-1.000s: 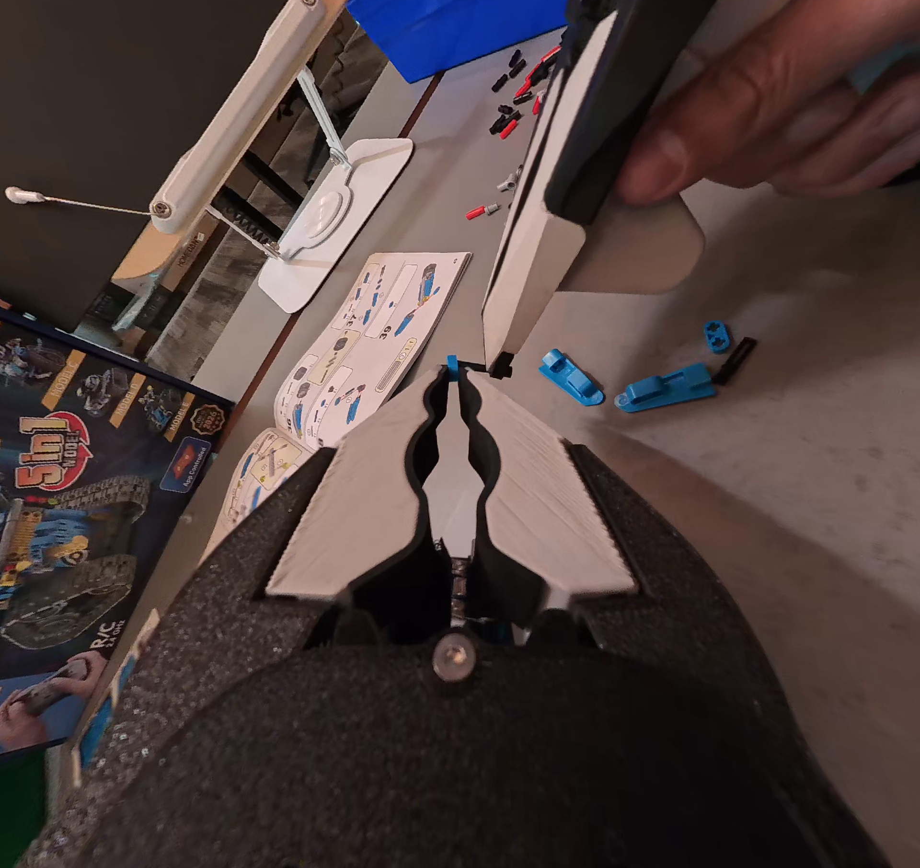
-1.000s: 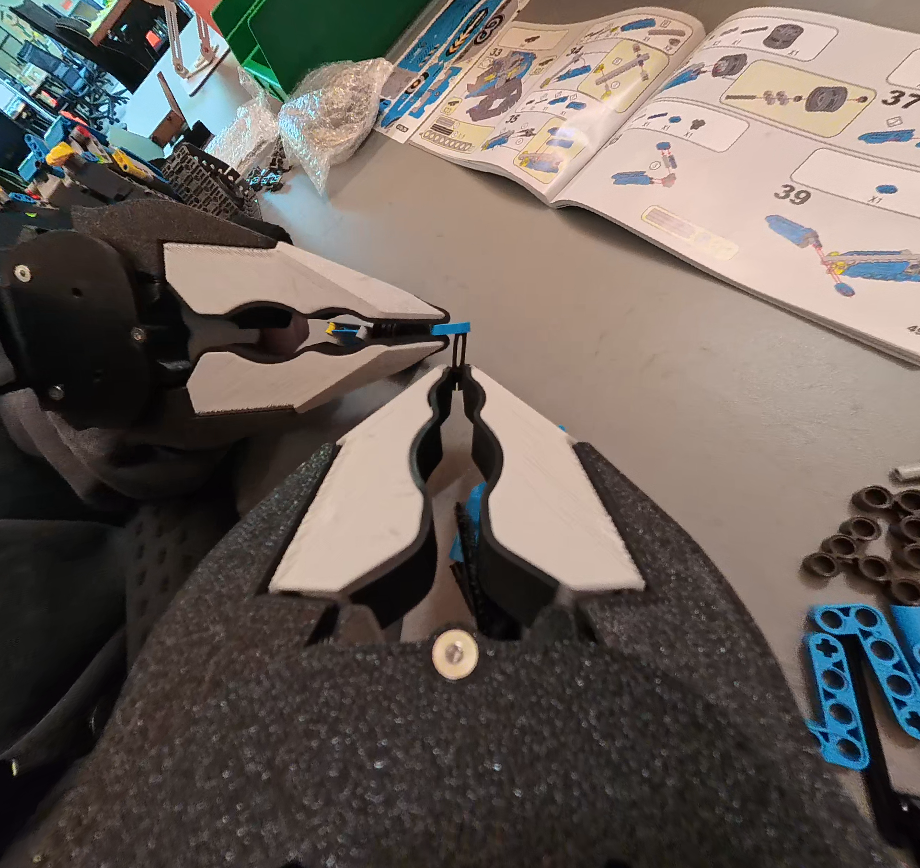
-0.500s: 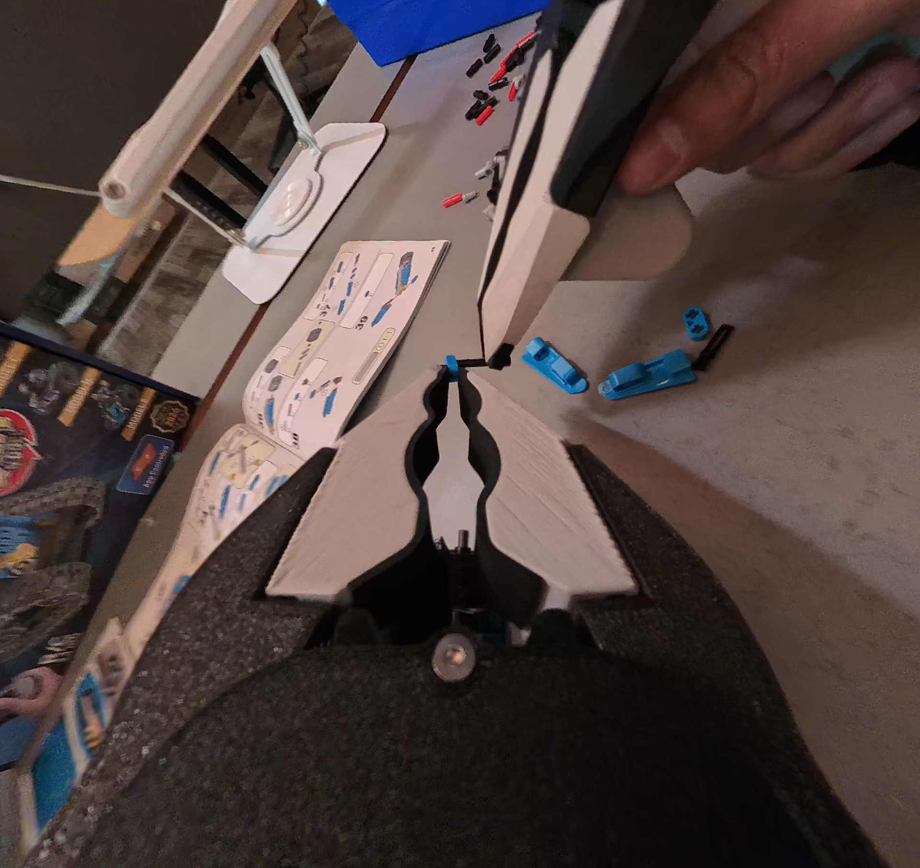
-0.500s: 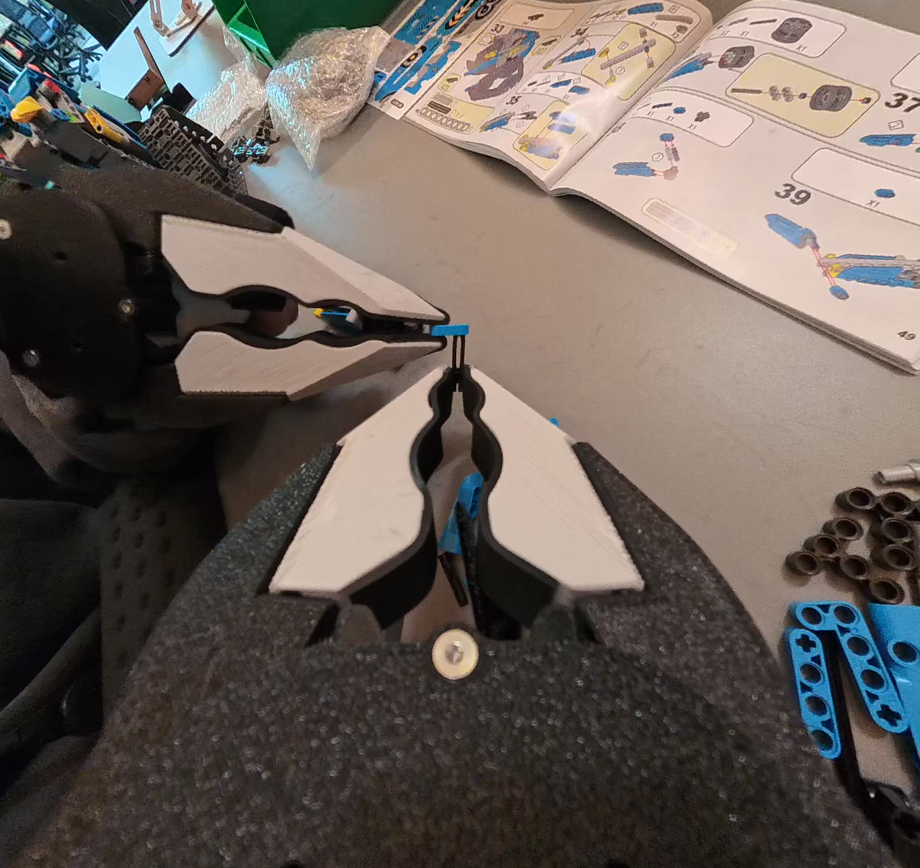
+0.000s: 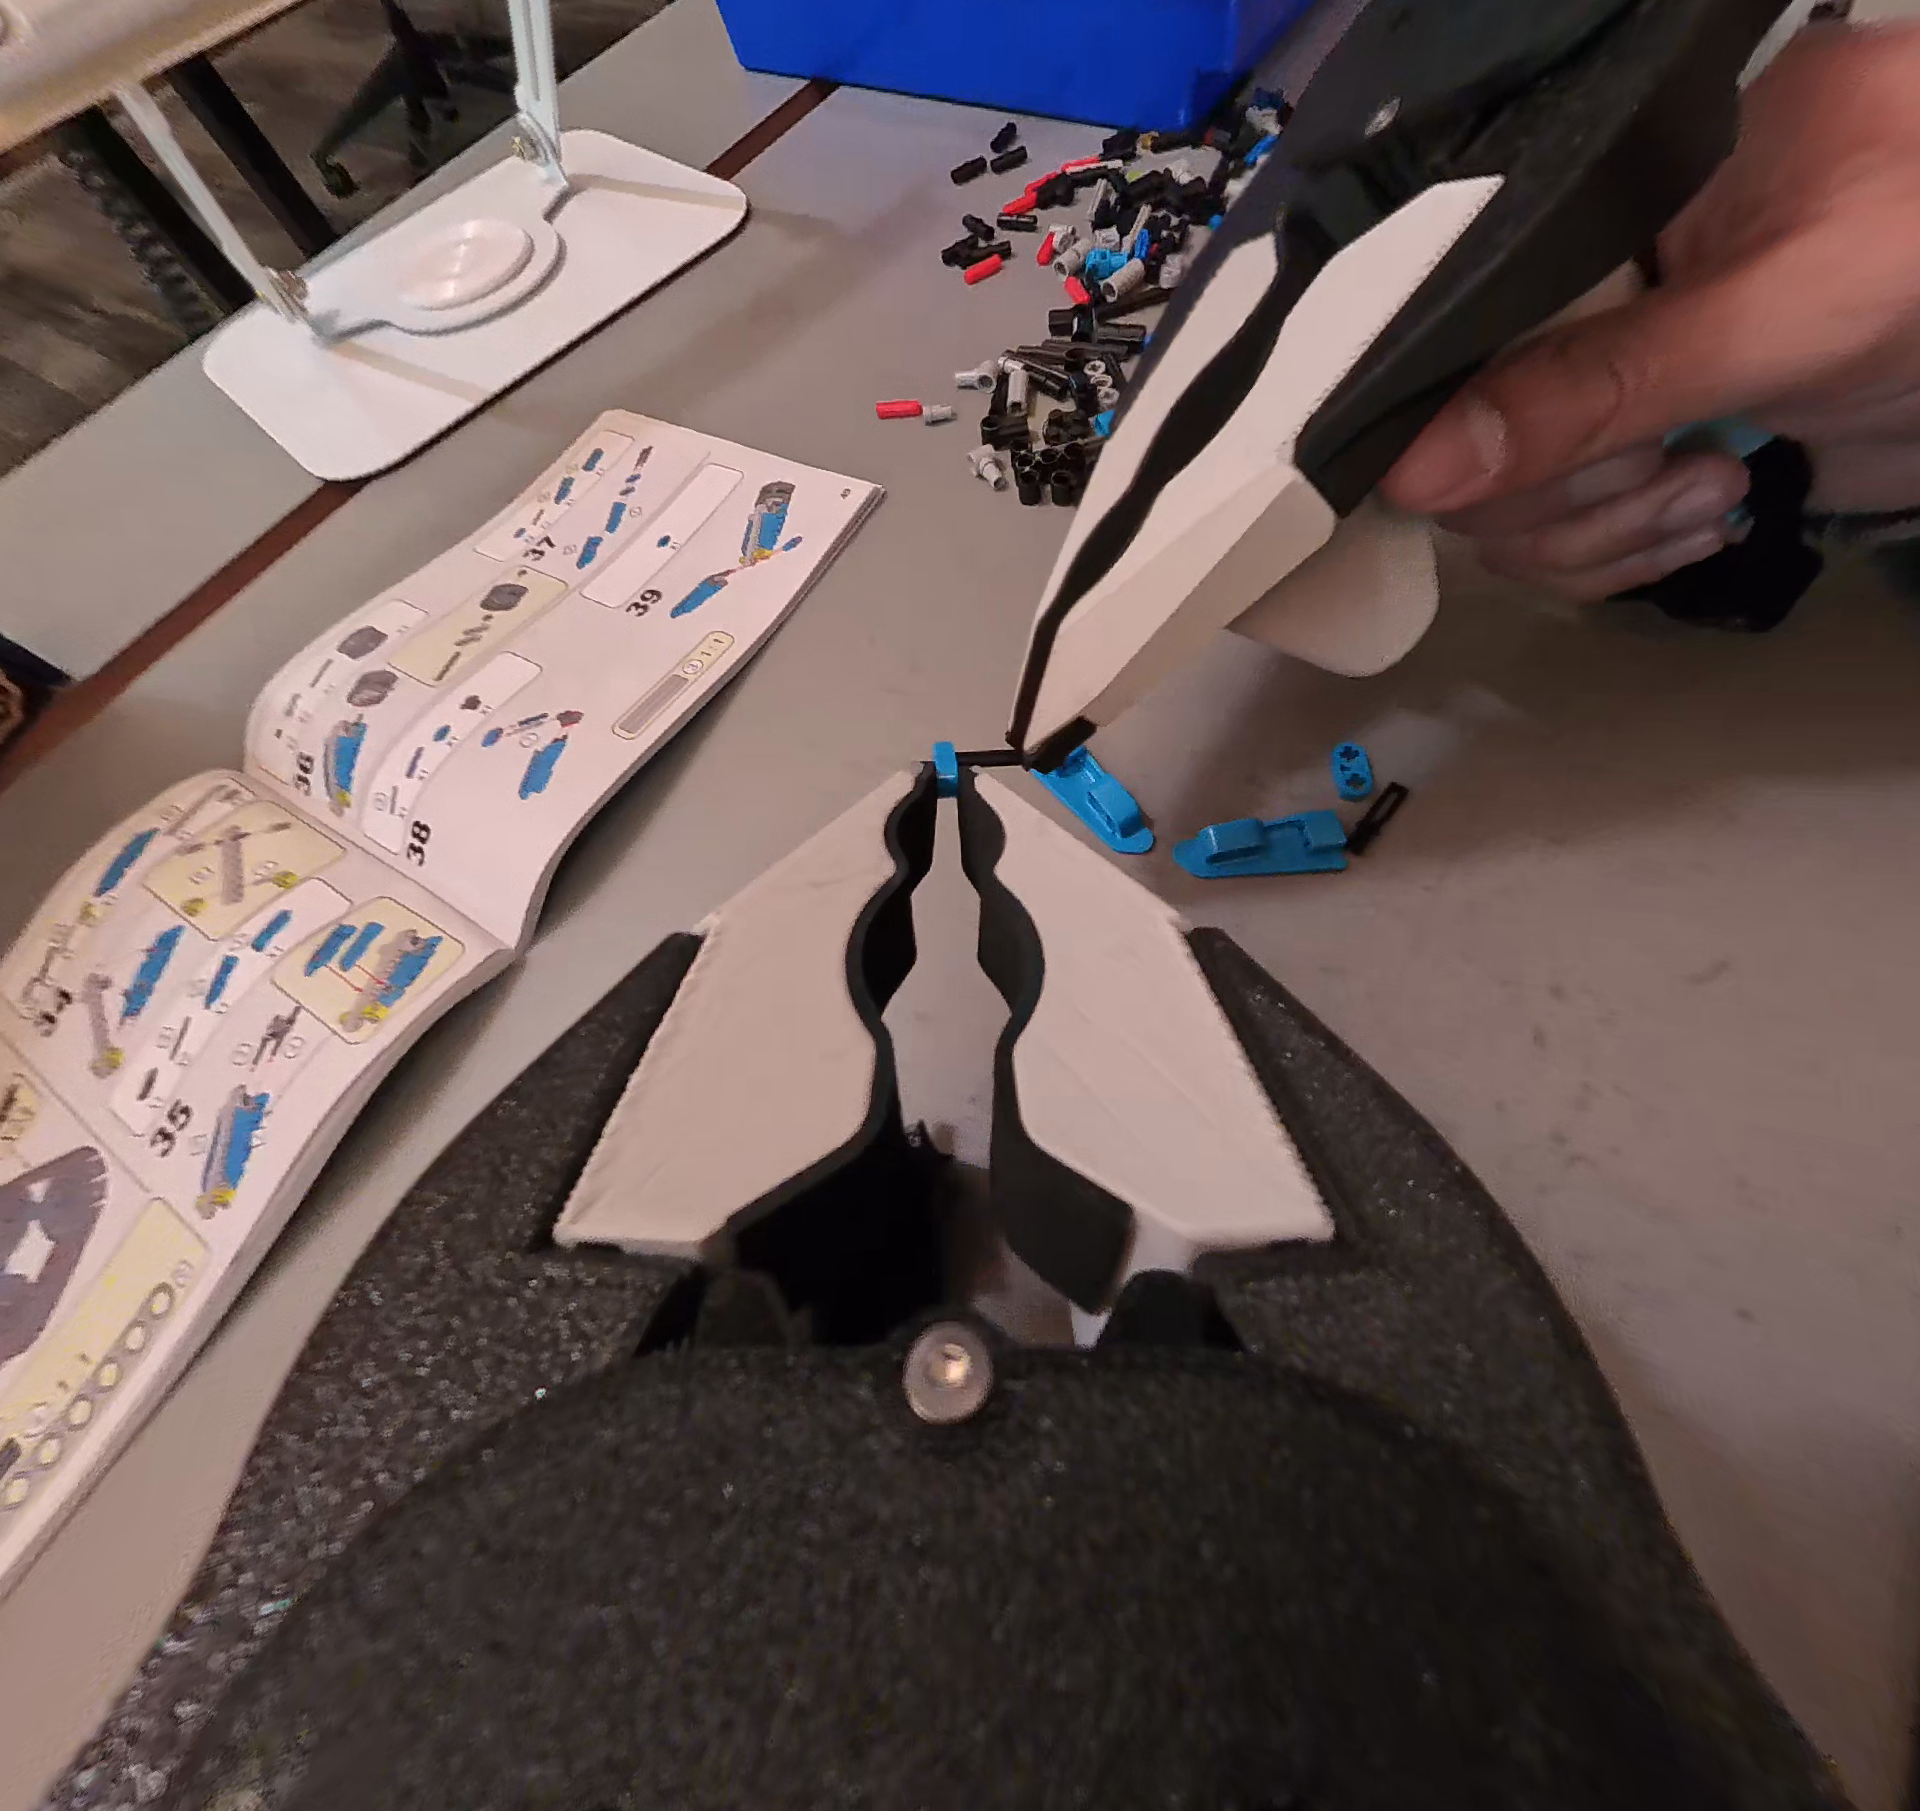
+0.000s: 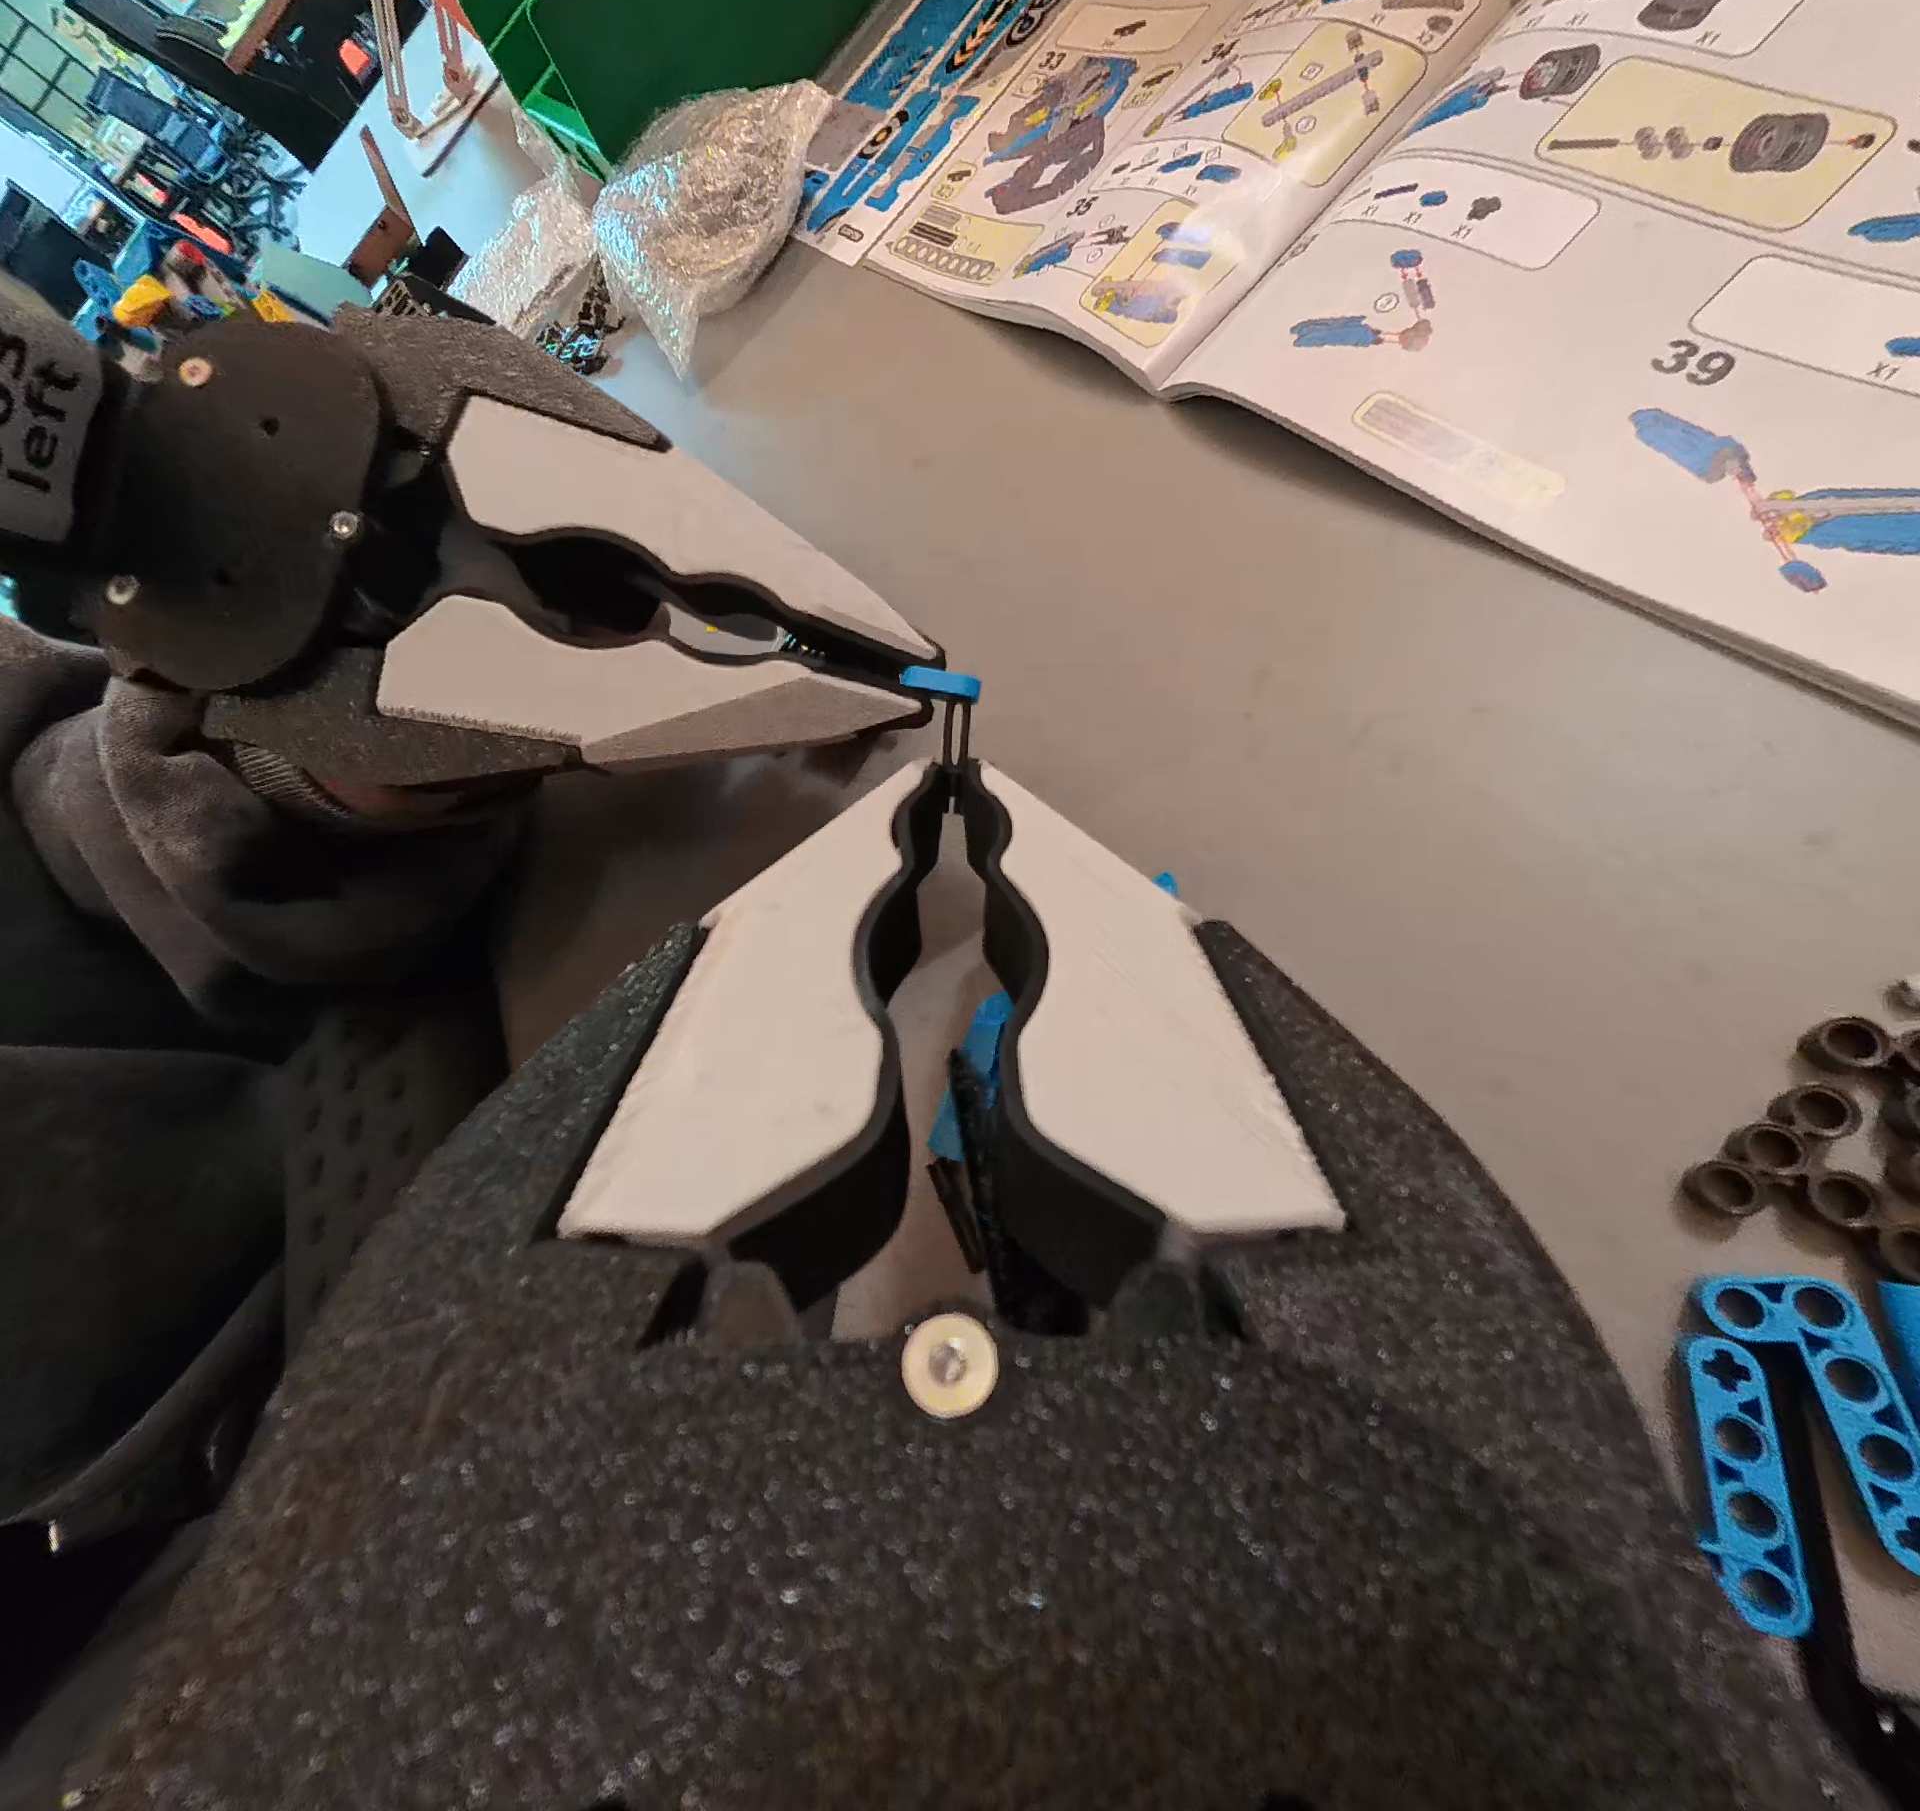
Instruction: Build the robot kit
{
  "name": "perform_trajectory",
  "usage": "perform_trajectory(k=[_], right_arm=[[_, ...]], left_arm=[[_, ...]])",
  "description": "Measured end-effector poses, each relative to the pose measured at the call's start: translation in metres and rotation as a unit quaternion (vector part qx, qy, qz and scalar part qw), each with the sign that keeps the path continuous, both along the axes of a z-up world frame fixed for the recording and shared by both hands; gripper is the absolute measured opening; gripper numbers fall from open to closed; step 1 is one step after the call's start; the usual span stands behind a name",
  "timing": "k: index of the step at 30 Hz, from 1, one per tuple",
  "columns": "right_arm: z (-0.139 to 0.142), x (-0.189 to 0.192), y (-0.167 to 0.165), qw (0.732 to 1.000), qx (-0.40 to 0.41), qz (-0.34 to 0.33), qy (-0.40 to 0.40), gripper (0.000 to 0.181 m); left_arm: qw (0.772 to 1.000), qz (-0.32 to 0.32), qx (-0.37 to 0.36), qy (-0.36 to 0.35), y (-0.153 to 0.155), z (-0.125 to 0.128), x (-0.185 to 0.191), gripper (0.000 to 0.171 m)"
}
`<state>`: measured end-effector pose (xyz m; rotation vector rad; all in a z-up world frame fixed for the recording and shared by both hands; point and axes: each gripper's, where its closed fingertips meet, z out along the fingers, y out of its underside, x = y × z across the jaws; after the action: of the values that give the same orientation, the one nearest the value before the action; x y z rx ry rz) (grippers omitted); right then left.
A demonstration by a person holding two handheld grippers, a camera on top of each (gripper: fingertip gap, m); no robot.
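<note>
Your left gripper has its fingers pinched closed on a small blue piece, held just above the grey desk. Your right gripper is likewise clamped tight, on a thin black pin whose far end meets that blue piece. An open instruction booklet lies to the left, two blue parts on the desk just beyond the tips, and a heap of small connectors farther back.

Grey table under warm light, dark wood-look floor beyond, cluttered workshop shelves behind.
</note>
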<state>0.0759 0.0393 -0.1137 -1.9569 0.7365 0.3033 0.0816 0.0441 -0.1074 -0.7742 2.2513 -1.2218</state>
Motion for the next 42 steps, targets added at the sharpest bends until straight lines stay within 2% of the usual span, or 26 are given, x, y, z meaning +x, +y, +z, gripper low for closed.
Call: perform_trajectory(k=[6,9,13,15,17,20,23,27,32,36,42], right_arm=[[0.000,0.001,0.000,1.000,0.009,0.000,0.016,0.006],[0.004,0.002,-0.001,1.000,0.014,0.015,0.004,0.019],[0.036,-0.004,-0.009,0.993,0.073,0.079,-0.043,0.032],[0.054,-0.017,-0.017,0.981,0.096,0.138,-0.096,0.040],[0.058,-0.033,-0.028,0.962,0.081,0.199,-0.168,0.041],[0.056,-0.047,-0.037,0.945,0.063,0.235,-0.219,0.037],[0.050,-0.056,-0.042,0.943,0.050,0.264,-0.196,0.036],[0.044,-0.069,-0.047,0.935,0.042,0.301,-0.182,0.038],[0.035,-0.067,-0.043,0.930,0.007,0.296,-0.216,0.038],[0.034,-0.067,-0.042,0.927,0.003,0.296,-0.232,0.027],[0.031,-0.070,-0.041,0.925,-0.007,0.304,-0.226,0.027]], left_arm=[[1.000,0.003,-0.021,0.020,0.001,0.000,0.001,0.003],[0.998,0.005,-0.055,0.032,0.002,0.006,0.002,0.003],[0.985,-0.030,-0.161,0.062,-0.003,0.027,-0.005,0.003],[0.970,-0.074,-0.222,0.068,-0.010,0.046,-0.015,0.003],[0.958,-0.117,-0.255,0.058,-0.016,0.062,-0.027,0.003],[0.955,-0.175,-0.234,0.044,-0.029,0.064,-0.047,0.003],[0.960,-0.213,-0.182,0.031,-0.044,0.052,-0.064,0.003],[0.968,-0.215,-0.125,0.023,-0.051,0.035,-0.067,0.003],[0.969,-0.211,-0.126,0.028,-0.051,0.034,-0.066,0.003],[0.969,-0.211,-0.127,0.030,-0.051,0.034,-0.066,0.003],[0.967,-0.215,-0.127,0.040,-0.052,0.031,-0.068,0.003]])
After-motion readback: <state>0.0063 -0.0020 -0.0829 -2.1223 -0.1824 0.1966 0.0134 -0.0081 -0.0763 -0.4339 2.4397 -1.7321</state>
